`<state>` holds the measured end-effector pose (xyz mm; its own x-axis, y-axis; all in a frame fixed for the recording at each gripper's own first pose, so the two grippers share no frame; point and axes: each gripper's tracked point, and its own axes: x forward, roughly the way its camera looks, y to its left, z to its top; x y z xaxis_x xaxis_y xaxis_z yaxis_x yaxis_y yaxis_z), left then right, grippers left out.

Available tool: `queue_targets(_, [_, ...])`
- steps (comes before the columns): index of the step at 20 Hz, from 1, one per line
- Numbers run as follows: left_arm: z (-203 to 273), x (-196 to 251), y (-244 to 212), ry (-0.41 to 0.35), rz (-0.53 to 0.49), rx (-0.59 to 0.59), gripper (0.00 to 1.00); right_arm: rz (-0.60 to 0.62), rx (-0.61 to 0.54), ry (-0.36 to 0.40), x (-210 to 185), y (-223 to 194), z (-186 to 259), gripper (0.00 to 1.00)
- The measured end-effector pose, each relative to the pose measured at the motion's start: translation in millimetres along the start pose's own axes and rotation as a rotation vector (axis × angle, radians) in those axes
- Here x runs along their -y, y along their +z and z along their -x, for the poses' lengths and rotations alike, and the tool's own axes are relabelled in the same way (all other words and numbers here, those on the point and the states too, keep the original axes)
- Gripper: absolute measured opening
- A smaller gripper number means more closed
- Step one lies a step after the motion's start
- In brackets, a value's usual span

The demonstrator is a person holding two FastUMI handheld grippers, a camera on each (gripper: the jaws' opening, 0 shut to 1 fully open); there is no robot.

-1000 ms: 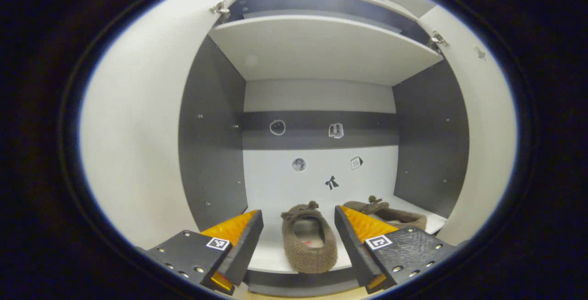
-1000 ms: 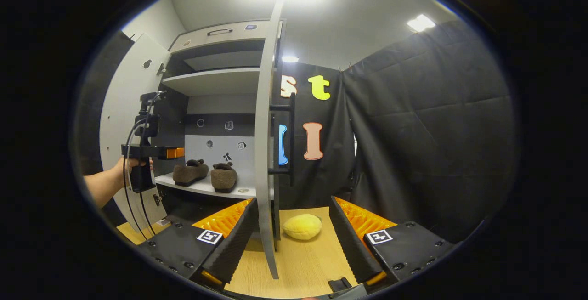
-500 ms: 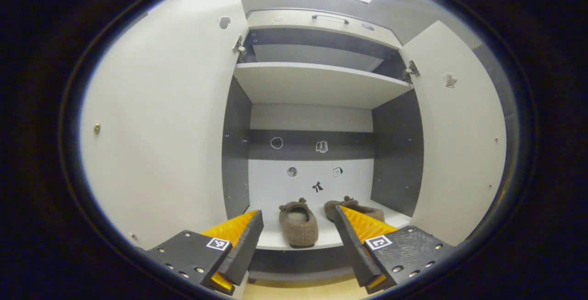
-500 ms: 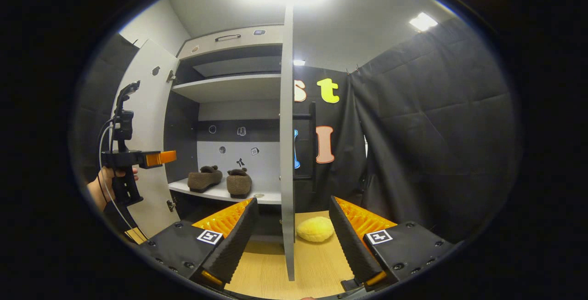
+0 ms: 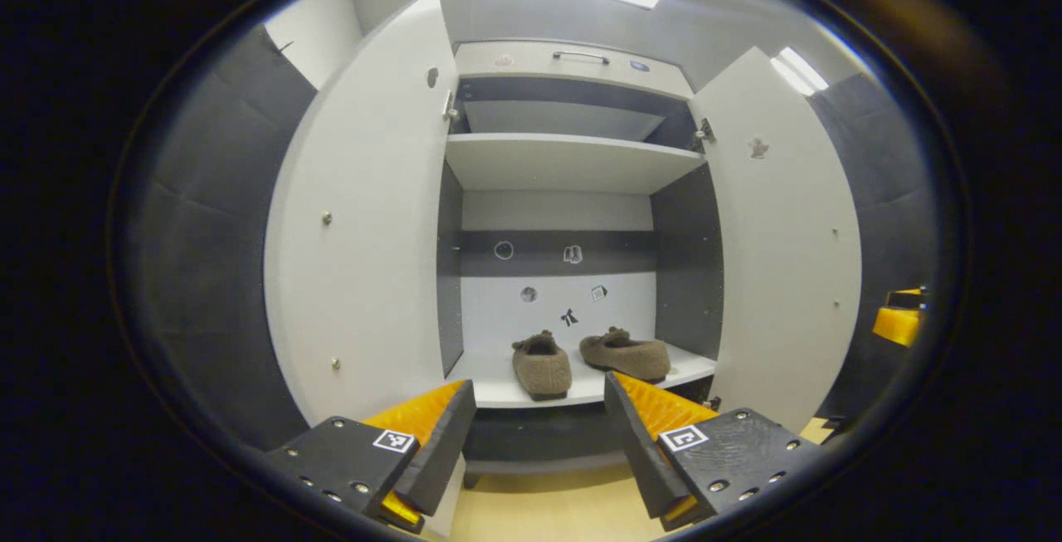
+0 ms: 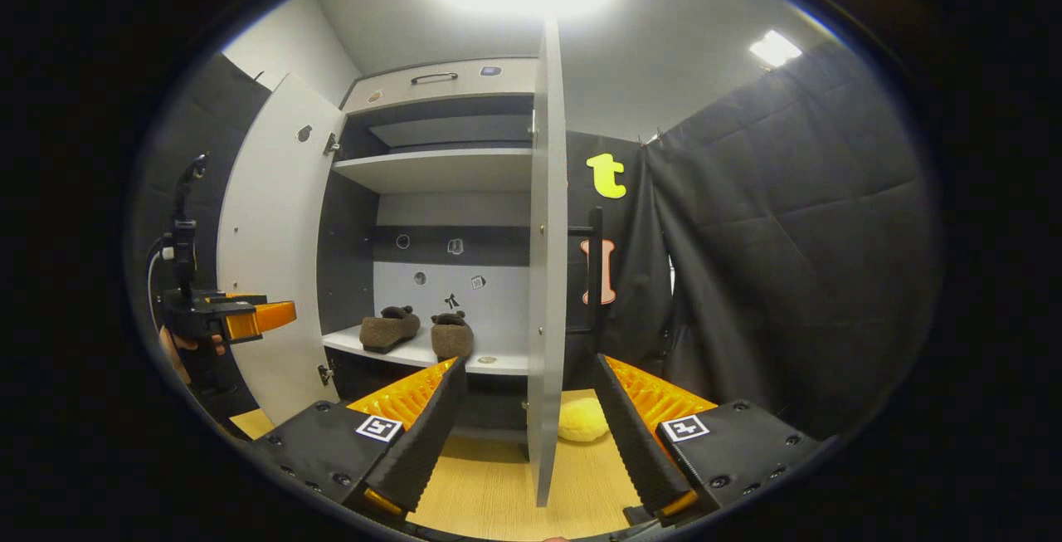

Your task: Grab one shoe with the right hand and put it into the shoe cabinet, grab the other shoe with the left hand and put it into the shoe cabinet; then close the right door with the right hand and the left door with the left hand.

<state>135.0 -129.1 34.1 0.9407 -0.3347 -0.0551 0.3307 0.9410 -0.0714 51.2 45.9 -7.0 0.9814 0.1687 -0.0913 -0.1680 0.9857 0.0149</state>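
Two brown fuzzy shoes (image 5: 542, 366) (image 5: 625, 353) lie side by side on the lower shelf (image 5: 506, 397) of the white shoe cabinet (image 5: 572, 160). Both doors stand open: the left door (image 5: 365, 235) and the right door (image 5: 780, 260). My left gripper (image 5: 539, 434) is open, empty and well back from the shelf, level with the door edges. In the right gripper view the shoes (image 6: 392, 329) (image 6: 453, 336) sit far off, and my right gripper (image 6: 527, 434) is open. The right door (image 6: 543, 276) stands edge-on in line with the gap between its fingers, its dark handle (image 6: 594, 276) on the outer side.
A yellow plush lump (image 6: 583, 419) lies on the wooden floor (image 6: 489, 492) behind the right door. A hand holds the left gripper (image 6: 274, 315) in front of the left door (image 6: 274, 260). An upper shelf (image 5: 572, 162) spans the cabinet. Black cloth hangs at the right.
My left gripper has drawn back out of the cabinet, so the shoes look smaller and both doors show whole. The right gripper view has shifted so that the right door's edge sits more centrally between the fingers.
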Motion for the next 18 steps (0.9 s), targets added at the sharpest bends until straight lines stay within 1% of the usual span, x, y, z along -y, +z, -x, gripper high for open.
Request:
queue_targets(1, [9.2, -2.8, -2.0, 0.003, 0.006, -0.005, 0.9, 0.001, 0.003, 0.0, -1.8, 1.2, 2.3, 0.98])
queue_targets(2, [19.4, -6.1, -3.9, 0.01, 0.01, -0.009, 0.96, 0.002, 0.007, 0.001, -4.3, 2.9, 4.0, 0.98])
queue_targets(8, [70.7, -30.1, -9.6, 0.033, 0.007, -0.017, 0.96, 0.029, -0.004, 0.009, -16.6, -2.6, 12.8, 0.98])
queue_targets(10, [83.7, -37.6, -11.0, 0.041, 0.004, -0.02, 0.96, 0.009, -0.02, 0.012, -19.6, -6.2, 13.6, 0.96])
queue_targets(11, [88.5, -41.7, -11.4, 0.046, 0.002, -0.021, 0.96, -0.001, -0.026, 0.007, -18.9, -8.2, 13.8, 0.98])
queue_targets(12, [93.3, -45.4, -13.5, 0.051, 0.004, -0.024, 0.9, -0.009, -0.031, -0.004, -14.7, -10.3, 13.3, 0.98])
queue_targets(16, [107.6, -59.1, -21.7, 0.064, 0.004, -0.041, 0.9, -0.043, -0.046, -0.077, 11.0, -11.9, 10.5, 0.96])
queue_targets(18, [111.9, -67.9, -25.2, 0.078, -0.005, -0.048, 0.9, -0.041, -0.044, -0.138, 35.4, -9.5, 9.0, 0.98])
